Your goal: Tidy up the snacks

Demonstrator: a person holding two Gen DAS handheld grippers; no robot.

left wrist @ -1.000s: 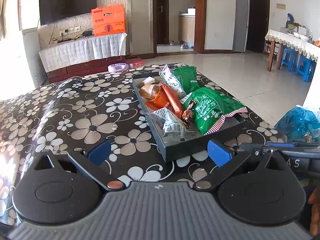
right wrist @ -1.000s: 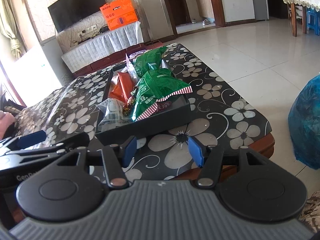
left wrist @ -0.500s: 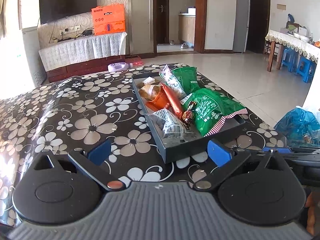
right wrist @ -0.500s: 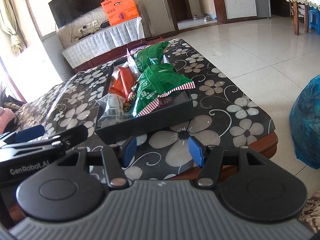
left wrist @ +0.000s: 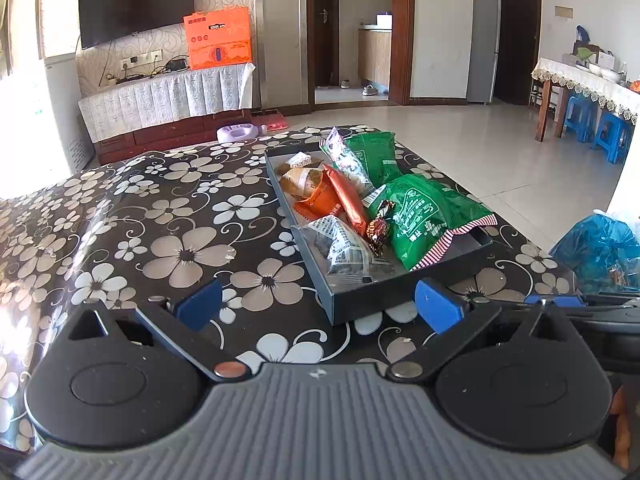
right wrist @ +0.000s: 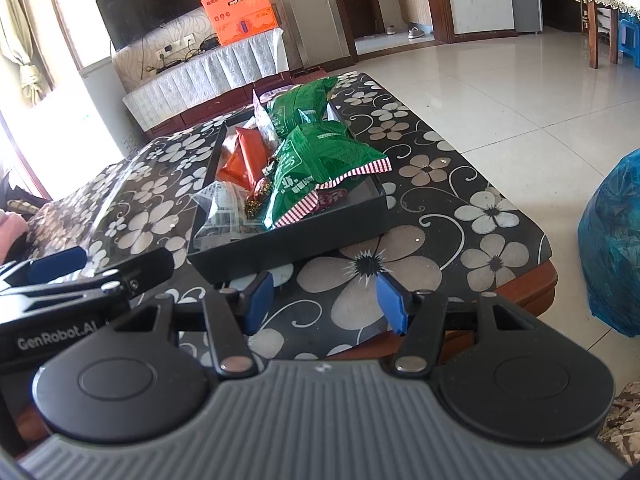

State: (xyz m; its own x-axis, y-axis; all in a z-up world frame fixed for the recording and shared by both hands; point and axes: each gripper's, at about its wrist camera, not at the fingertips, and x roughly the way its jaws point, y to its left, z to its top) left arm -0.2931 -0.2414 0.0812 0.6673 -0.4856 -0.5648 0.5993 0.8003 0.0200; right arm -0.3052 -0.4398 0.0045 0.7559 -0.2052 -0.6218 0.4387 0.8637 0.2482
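A dark shallow tray (left wrist: 372, 300) (right wrist: 280, 246) sits on the flowered table and holds several snacks: two green bags (left wrist: 424, 216) (right wrist: 320, 160), an orange-red packet (left wrist: 348, 200) (right wrist: 248, 150), a clear printed packet (left wrist: 344, 248), a small dark candy (left wrist: 378, 228). My left gripper (left wrist: 318, 306) is open and empty, just short of the tray's near wall. My right gripper (right wrist: 324, 300) is open and empty, above the table in front of the tray's near right corner. The left gripper also shows in the right wrist view (right wrist: 80, 276).
The black flowered tablecloth (left wrist: 168, 216) covers the table left of the tray. The table's right edge (right wrist: 532, 284) drops to tiled floor. A blue plastic bag (left wrist: 600, 248) (right wrist: 616, 248) sits on the floor at the right. A TV stand (left wrist: 168, 100) stands behind.
The right gripper has drawn slightly nearer the tray and risen a little. The left gripper has barely moved. Both stay open.
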